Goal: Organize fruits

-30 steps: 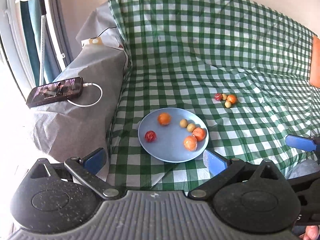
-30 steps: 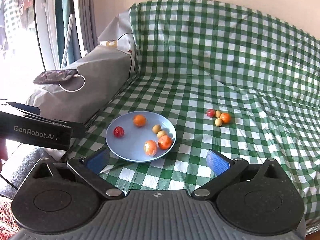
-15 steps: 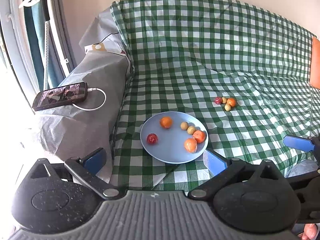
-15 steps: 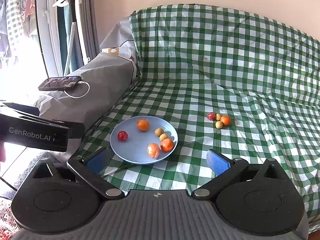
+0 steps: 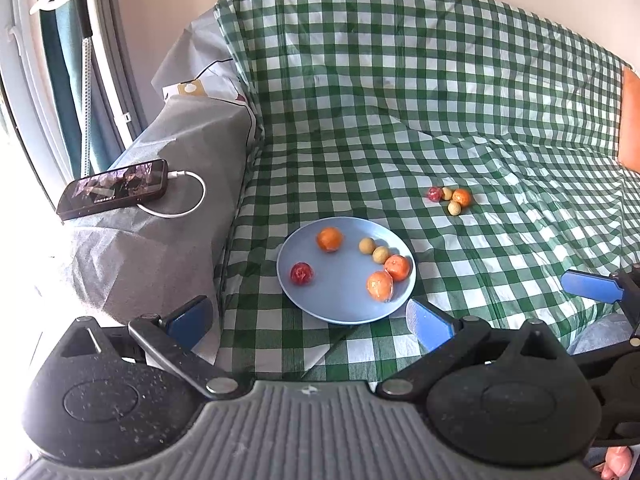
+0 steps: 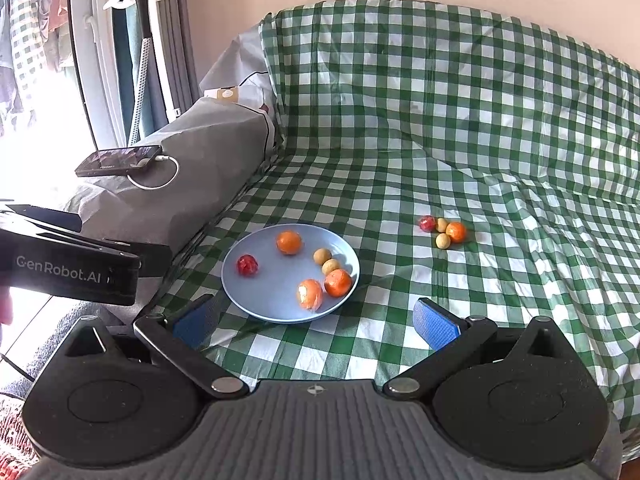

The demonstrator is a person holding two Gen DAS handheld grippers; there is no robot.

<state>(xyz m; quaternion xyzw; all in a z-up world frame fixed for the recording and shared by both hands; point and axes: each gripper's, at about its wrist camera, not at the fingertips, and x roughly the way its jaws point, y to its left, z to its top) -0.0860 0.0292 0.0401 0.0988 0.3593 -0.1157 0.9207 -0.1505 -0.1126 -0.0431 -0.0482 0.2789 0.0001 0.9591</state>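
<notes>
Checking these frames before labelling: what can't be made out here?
- Small yellowish fruits: kind unreadable, too small, both views.
- Phone screen: blurred, text illegible.
- Orange object: cut by left wrist view's right edge.
- Left hand-held gripper: fingertips past the right wrist view's left edge.

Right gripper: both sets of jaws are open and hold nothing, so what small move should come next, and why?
Probably move the right gripper forward toward the loose cluster on the checked cloth, starting with the orange fruit. Four fruits lie there, outside the blue plate, which already holds six.
</notes>
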